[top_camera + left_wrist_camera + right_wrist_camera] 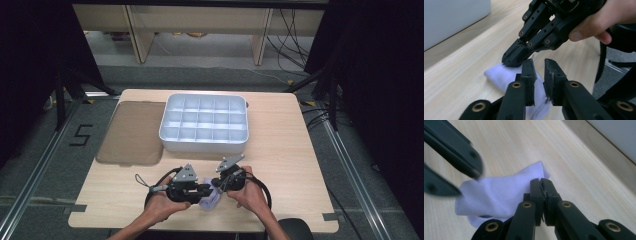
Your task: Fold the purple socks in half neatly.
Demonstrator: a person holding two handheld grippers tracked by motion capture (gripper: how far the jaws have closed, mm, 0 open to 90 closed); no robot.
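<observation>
Because the pale lilac cloth (499, 192) lying near the compartment tray (204, 142) looks light and limp, the right gripper (541, 181) pinches its edge, while the left gripper (539, 65) jaws stand slightly apart over its folded end.

High view above the table (280, 165) looking forward and down, both gripper views close, sharing the cloth (499, 75).

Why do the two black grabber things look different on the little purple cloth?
The right gripper has its jaws squeezed together on an edge of the purple cloth; the left gripper has a gap between its jaws and pinches nothing. In the high view the left gripper points across toward the cloth, while the right gripper comes at it from the other side. Both are black, hand-held, and low over the wooden table.
</observation>
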